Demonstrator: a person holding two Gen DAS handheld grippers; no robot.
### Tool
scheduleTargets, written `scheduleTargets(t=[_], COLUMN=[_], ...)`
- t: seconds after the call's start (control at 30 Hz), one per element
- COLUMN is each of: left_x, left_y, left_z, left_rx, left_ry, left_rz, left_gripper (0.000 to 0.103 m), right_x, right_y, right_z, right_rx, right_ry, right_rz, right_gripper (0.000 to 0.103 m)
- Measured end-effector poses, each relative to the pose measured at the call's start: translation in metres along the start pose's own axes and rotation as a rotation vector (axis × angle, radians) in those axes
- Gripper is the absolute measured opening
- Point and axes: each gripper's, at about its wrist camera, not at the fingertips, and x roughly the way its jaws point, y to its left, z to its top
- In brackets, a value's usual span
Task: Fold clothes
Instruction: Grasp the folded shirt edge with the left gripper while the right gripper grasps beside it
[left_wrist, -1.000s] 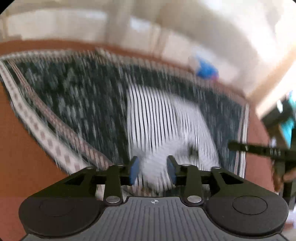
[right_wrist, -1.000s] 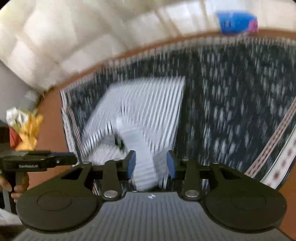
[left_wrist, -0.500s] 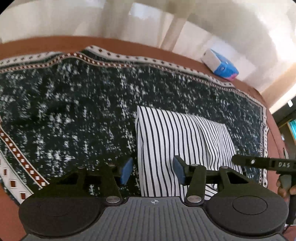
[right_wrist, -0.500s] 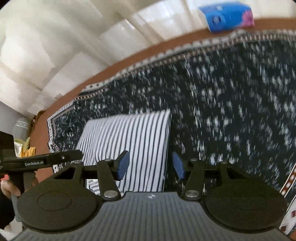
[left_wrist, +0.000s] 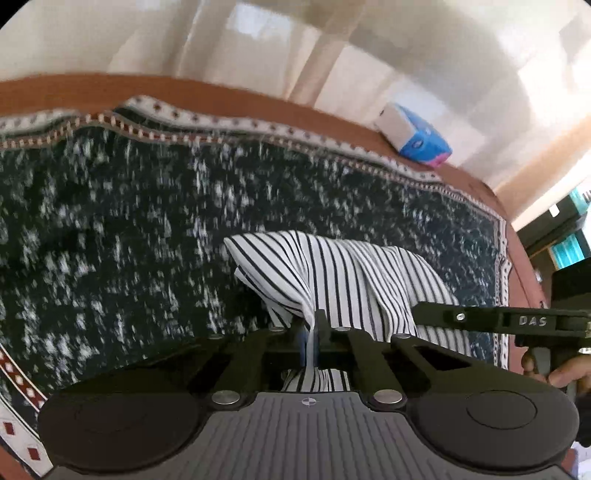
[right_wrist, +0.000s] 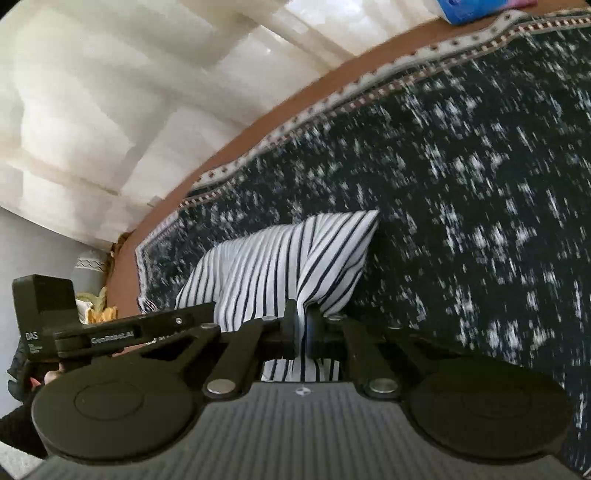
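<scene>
Both claws are clamped on the near edge of the striped garment (left_wrist: 343, 273): the left claw (left_wrist: 312, 332) pinches its left part, the right claw (right_wrist: 302, 328) its right, and the cloth tents up from the dark speckled cloth (left_wrist: 110, 229) covering the brown worktop (left_wrist: 74, 88). Near the worktop's far edge lies a blue tissue pack (left_wrist: 415, 134).

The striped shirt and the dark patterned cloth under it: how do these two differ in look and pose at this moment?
The striped shirt is white with thin dark lines; the dark patterned cloth is black with white flecks and a bordered edge. The shirt is small, folded and bunched upward; the cloth is much larger and spread flat. The shirt is pinched by the left tongs and the right tongs; the cloth is not held. Both are fabric.
</scene>
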Motion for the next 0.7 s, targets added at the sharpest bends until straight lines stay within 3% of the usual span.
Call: scheduleTargets(t=[0.03,0.07,0.17,0.2,0.27,0.57,0.7], left_x=[-0.002,-0.003,-0.003,-0.004,-0.007,-0.001,0.011], left_y=[0.0,0.002,0.009,0.012,0.018,0.017,0.014], left_z=[0.0,-0.001,-0.005,-0.007,-0.011,-0.021,-0.02], left_rx=[0.001,-0.004,-0.021,-0.037,-0.073,-0.136,-0.145], left_ry=[-0.002,0.006,0.029,0.035,0.045,0.08,0.083], left_rz=[0.002,0.011,0.053,0.048,0.026,-0.116,-0.105], left_gripper=[0.003,0.026,0.048,0.048,0.05,0.05,0.05], right_x=[-0.003,-0.006,-0.011,-0.012,-0.014,-0.011,0.001], right_y=[0.0,0.0,-0.006,-0.009,-0.015,-0.022,-0.018], right_z=[0.001,0.001,-0.003,-0.005,-0.01,-0.027,-0.021], right_rx=[-0.001,-0.003,0.012,0.019,0.035,0.086,0.091], right_ry=[-0.009,-0.017,-0.003,0.004,0.017,0.051,0.036], right_rz=[0.003,0.005,-0.013,-0.024,-0.034,0.037,0.054], right_gripper=[0.005,0.005,0.017,0.029,0.036,0.036,0.036])
